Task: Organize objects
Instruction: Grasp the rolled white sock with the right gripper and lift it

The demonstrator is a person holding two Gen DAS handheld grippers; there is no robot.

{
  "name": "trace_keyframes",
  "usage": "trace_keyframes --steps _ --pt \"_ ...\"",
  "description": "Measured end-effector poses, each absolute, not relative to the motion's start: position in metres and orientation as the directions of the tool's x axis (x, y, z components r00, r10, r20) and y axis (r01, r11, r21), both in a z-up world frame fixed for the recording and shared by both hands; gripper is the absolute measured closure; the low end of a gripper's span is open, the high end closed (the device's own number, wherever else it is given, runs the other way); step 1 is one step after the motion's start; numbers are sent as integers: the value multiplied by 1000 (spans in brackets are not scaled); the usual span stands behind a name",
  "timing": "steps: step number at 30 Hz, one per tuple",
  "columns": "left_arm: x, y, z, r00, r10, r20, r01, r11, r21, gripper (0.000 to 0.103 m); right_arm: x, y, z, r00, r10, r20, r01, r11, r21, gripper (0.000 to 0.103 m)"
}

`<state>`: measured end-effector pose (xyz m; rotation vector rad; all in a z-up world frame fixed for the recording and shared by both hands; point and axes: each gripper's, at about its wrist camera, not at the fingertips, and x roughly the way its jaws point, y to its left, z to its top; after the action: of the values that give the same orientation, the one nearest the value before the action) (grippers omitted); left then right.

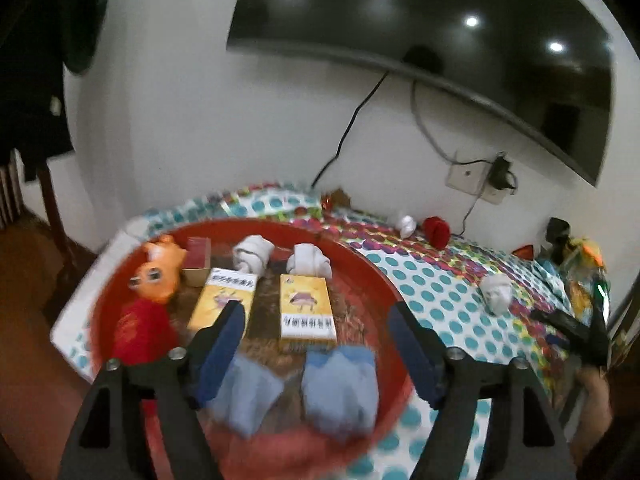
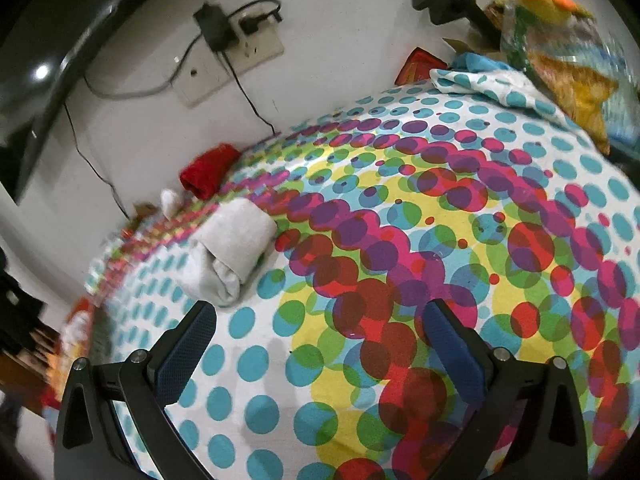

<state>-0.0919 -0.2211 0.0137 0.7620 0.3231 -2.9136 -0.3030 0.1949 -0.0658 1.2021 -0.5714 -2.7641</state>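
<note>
A round red tray (image 1: 384, 280) sits on the dotted tablecloth (image 1: 440, 292). In it lie two yellow boxes (image 1: 306, 306), two white sock rolls (image 1: 252, 254), two blue sock rolls (image 1: 340, 390), a small red box (image 1: 197, 258) and an orange-headed doll in red (image 1: 154, 276). My left gripper (image 1: 316, 322) hangs open over the tray's near half, nothing between its fingers. My right gripper (image 2: 320, 320) stands open above the cloth, empty. A white sock roll (image 2: 232, 248) lies just beyond its left finger. A red sock roll (image 2: 208, 172) and a small white piece (image 2: 170, 200) lie by the wall.
Wall socket with a charger and cables (image 2: 236, 52) is behind the table. A TV (image 1: 440, 32) hangs above. A plastic bag with a plush toy (image 2: 560, 52) and a black clamp (image 2: 444, 0) crowd the far right corner. The table's left edge drops to a wooden floor (image 1: 32, 320).
</note>
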Motion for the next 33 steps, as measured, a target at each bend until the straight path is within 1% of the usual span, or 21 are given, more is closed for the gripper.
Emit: trace_keyframes --steps 1,3,5,8,10,14,16,17,18,21,22,24,27,33 --pt "-78 -215 11 -873 -65 -482 159 -975 -155 25 -303 190 -65 -683 -195 -704 -75 -940 333 0" --pt "-56 -207 0 -871 -75 -485 157 -979 -130 24 -302 178 -63 -685 -203 -699 -39 -948 314 0" --pt "-43 -202 -14 -861 -58 -506 151 -978 -146 24 -304 165 -60 -690 -188 -699 -26 -959 284 0" --pt "-38 -194 -33 -843 -31 -536 140 -976 -164 24 -313 144 -54 -692 -148 -706 -17 -975 221 0" --pt "-39 -193 -41 -833 -19 -552 126 -980 -156 24 -321 131 -50 -692 -119 -712 -20 -983 184 0" --pt "-42 -192 -43 -832 8 -554 107 -979 -175 24 -347 108 -50 -672 -61 -738 -21 -995 102 2" --pt "-43 -191 -45 -825 10 -565 104 -980 -169 24 -356 101 -53 -661 -48 -749 -20 -996 81 20" --pt "-44 -190 -45 -825 14 -566 99 -981 -169 24 -361 99 -56 -647 -38 -761 -21 -998 67 40" --pt "-44 -188 -45 -824 20 -566 91 -982 -167 24 -365 97 -59 -634 -35 -773 -23 -998 64 53" --pt "-44 -183 -45 -820 28 -571 71 -986 -150 24 -368 92 -64 -623 -35 -781 -22 -998 63 61" --pt "-44 -181 -45 -820 32 -572 66 -987 -149 24 -367 92 -65 -626 -26 -780 -25 -998 54 62" --pt "-44 -178 -45 -821 34 -570 59 -988 -144 24 -366 92 -65 -628 -17 -778 -29 -999 45 71" --pt "-43 -176 -46 -815 31 -578 57 -989 -134 24 -363 90 -64 -626 -4 -780 -19 -1000 20 77" --pt "-40 -171 -44 -818 23 -575 55 -991 -118 24 -348 83 -45 -654 7 -757 10 -1000 -18 78"
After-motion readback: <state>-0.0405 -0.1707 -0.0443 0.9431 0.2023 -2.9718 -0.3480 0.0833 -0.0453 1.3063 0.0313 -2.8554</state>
